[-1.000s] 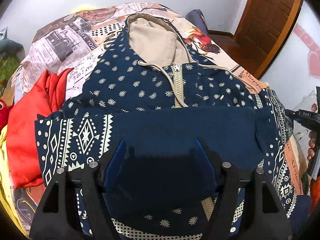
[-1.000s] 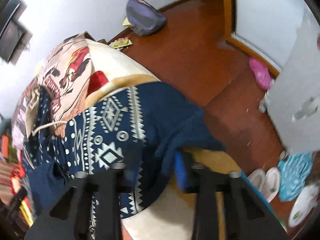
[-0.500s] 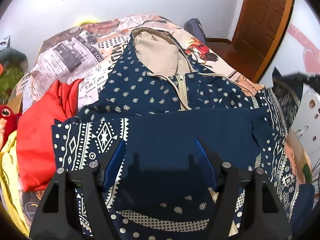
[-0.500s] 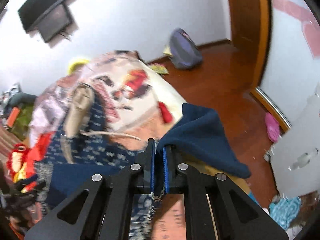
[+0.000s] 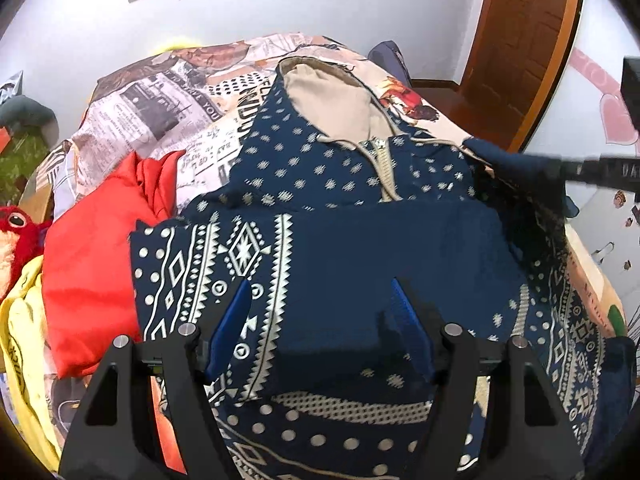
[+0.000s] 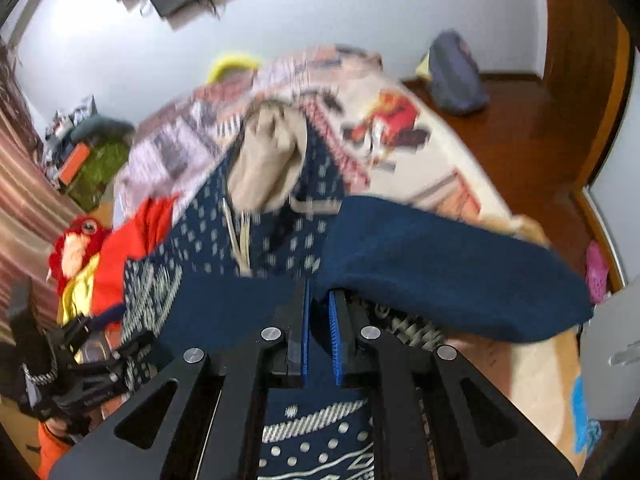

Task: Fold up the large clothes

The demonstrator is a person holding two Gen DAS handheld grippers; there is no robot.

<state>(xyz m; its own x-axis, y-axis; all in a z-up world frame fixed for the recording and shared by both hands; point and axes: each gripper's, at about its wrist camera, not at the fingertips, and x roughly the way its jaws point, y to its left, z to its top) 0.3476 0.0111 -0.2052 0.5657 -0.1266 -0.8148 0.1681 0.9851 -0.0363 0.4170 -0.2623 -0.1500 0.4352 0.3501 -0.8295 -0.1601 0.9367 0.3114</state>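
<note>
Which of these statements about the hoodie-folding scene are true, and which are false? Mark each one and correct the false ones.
1. The right gripper is shut on a sleeve of the navy hoodie. True.
2. The left gripper is clamped on the hoodie's hem. False: its jaws are wide apart, with the fabric lying between them ungripped.
3. The hood lining is beige. True.
4. A red garment lies on top of the hoodie's chest. False: it lies beside the hoodie, on the bedspread.
5. The hoodie's zipper is open all the way down. False: it appears closed below the neck.
</note>
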